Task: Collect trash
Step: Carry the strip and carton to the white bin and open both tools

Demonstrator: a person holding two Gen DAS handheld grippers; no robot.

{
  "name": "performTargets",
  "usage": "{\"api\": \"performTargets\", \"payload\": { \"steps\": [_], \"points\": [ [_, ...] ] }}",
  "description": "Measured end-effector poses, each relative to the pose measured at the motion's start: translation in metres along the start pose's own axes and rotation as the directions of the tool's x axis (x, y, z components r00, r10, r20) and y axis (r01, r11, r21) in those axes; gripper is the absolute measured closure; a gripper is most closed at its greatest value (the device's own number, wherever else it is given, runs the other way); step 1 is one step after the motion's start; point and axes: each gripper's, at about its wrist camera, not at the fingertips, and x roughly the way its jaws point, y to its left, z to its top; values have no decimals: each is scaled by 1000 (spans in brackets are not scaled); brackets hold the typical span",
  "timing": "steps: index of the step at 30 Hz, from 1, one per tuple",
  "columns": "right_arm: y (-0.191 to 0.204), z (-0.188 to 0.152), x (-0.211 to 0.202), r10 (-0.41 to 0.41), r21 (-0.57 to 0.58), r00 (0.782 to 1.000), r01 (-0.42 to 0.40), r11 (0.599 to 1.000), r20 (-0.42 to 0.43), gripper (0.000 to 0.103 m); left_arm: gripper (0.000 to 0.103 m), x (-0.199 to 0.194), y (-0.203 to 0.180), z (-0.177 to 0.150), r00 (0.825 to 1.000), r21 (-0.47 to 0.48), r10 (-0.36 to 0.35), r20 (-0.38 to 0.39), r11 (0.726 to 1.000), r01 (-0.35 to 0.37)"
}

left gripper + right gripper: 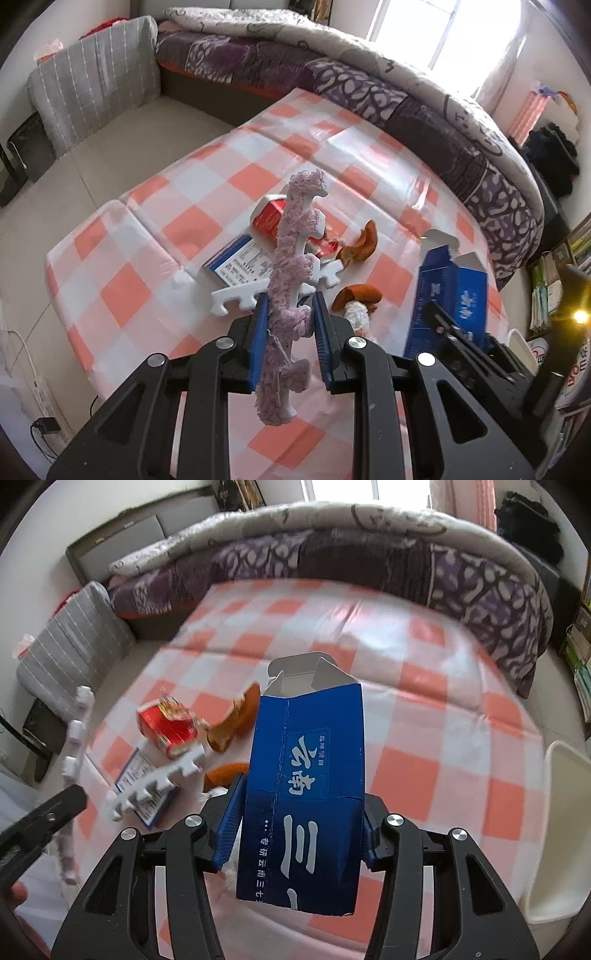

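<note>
We clamp a fuzzy lilac jigsaw-edged foam strip (291, 273) in our left gripper (290, 321), raised over the orange-and-white checked tablecloth (155, 221). Our right gripper (301, 823) pinches a tall dark blue open-topped cardboard carton (306, 775), held above the cloth.

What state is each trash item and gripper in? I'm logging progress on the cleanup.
Left gripper: shut on purple foam strip, lifted.
Right gripper: shut on blue carton, top flaps open.
Red box: lying on table.
White foam strip: lying on table.
Orange peels: loose on table.
</note>
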Motion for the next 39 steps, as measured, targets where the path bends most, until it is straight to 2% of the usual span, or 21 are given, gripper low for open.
{"api": "performTargets", "payload": {
  "steps": [8,24,27,30,32,39],
  "points": [
    [-16,5,-36,-24,-28,997,26,999,66,54,79,-4,-22,1,999,27,-27,22,999,27],
    [-66,2,-66,-131,-34,987,134,990,90,54,79,2,-74,-8,996,97,-87,4,992,86],
    [-82,2,-71,-152,-18,985,154,988,86,53,79,3,-84,-12,995,105,-100,0,990,99],
    [-96,0,-77,-177,-8,980,179,984,87,53,79,8,-92,-18,989,65,-146,-11,987,146],
    [-109,-1,-81,-200,2,976,200,980,84,53,79,15,-107,-27,986,97,-158,-47,982,162],
    [-158,-5,-99,-276,54,959,273,961,66,53,79,10,-144,-42,979,178,-200,-46,962,205]
  ]
}}
